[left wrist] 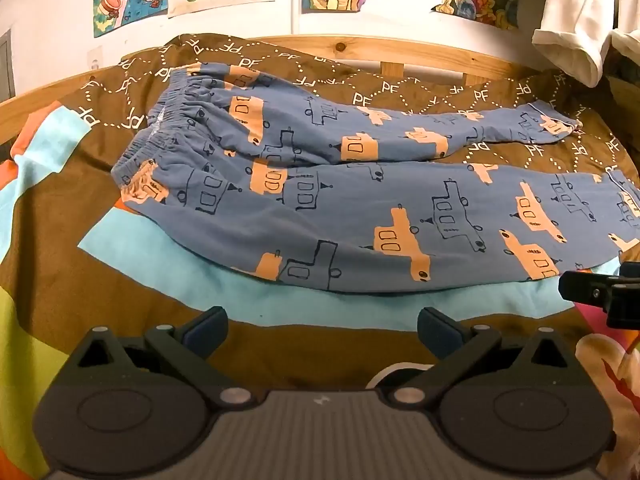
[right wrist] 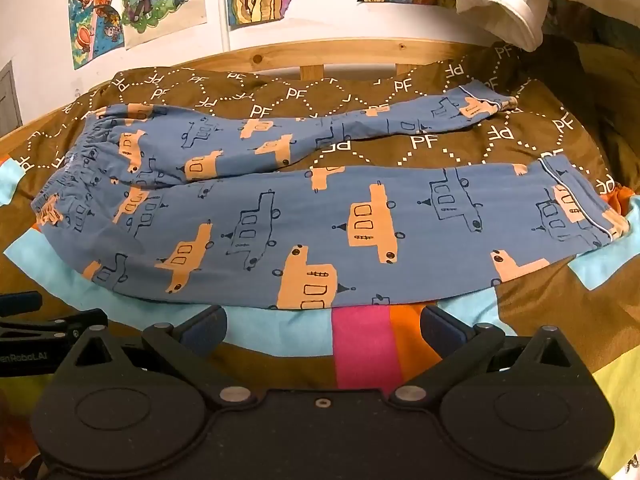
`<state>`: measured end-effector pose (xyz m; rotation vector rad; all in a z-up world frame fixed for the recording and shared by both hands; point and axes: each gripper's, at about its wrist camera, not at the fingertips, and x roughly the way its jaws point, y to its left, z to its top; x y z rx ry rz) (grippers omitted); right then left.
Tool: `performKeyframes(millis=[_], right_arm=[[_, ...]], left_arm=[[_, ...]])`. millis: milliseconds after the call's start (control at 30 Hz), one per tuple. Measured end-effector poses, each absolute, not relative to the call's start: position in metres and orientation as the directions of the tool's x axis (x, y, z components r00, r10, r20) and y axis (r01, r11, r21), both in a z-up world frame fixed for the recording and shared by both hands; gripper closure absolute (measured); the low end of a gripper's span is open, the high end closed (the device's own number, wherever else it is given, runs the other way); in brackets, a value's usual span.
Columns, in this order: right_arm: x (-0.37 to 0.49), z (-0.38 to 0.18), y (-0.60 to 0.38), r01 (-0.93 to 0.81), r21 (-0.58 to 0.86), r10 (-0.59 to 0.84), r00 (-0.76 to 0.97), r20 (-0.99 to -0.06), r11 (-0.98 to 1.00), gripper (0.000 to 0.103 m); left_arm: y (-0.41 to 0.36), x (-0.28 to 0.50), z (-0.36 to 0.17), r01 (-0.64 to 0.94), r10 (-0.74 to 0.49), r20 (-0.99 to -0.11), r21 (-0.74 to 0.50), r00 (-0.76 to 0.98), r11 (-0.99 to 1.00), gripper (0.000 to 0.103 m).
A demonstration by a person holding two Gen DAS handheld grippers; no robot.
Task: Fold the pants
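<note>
The blue cotton pants with orange car print (left wrist: 360, 184) are lying flat across the brown patterned bedspread (left wrist: 60, 216), waistband at 9 o'clock. The left gripper (left wrist: 322, 326) and right gripper (right wrist: 324, 326) are hovering spread wide, empty. Risk: a pinch likely catching bedspread beneath the cloth.

We saw a wooden bed (right wrist: 340, 50) covered by a brown patterned blanket (right wrist: 440, 140); blue pants (right wrist: 320, 216) lay flat on it, waistband left, both legs stretching right, unfolded.
</note>
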<state>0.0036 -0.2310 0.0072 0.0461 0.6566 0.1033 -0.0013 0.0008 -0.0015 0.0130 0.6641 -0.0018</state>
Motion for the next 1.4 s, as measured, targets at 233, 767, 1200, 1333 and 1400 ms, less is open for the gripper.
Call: performKeyframes(millis=[233,767,1200,1333,1400], right_arm=[[0.0037,0.0070,-0.2315,-0.082,0.078,0.113,0.787,-0.606,0.994,0.001],[0.0045,0.0042,-0.2313,-0.079,0.084,0.114,0.782,-0.613,0.993,0.001],[0.0048,0.0029,-0.2312,-0.079,0.086,0.115,0.781,-0.614,0.993,0.001],[0.0048,0.0025,-0.2313,-0.079,0.086,0.115,0.781,-0.614,0.993,0.001],[0.0051,0.0028,-0.2314,-0.079,0.086,0.115,0.780,-0.615,0.993,0.001]], left_arm=[[0.0011,-0.0020,-0.0016,0.007,0.001,-0.616,0.011,0.787,1.000,0.000],[0.0022,-0.0021,-0.0039,0.007,0.000,-0.619,0.009,0.785,1.000,0.000],[0.0031,-0.0010,-0.0064,0.005,0.002,-0.628,0.010,0.779,1.000,0.000],[0.0031,-0.0010,-0.0065,0.006,0.001,-0.628,0.009,0.778,1.000,0.000],[0.0034,-0.0014,-0.0067,0.006,0.001,-0.627,0.009,0.779,1.000,0.000]])
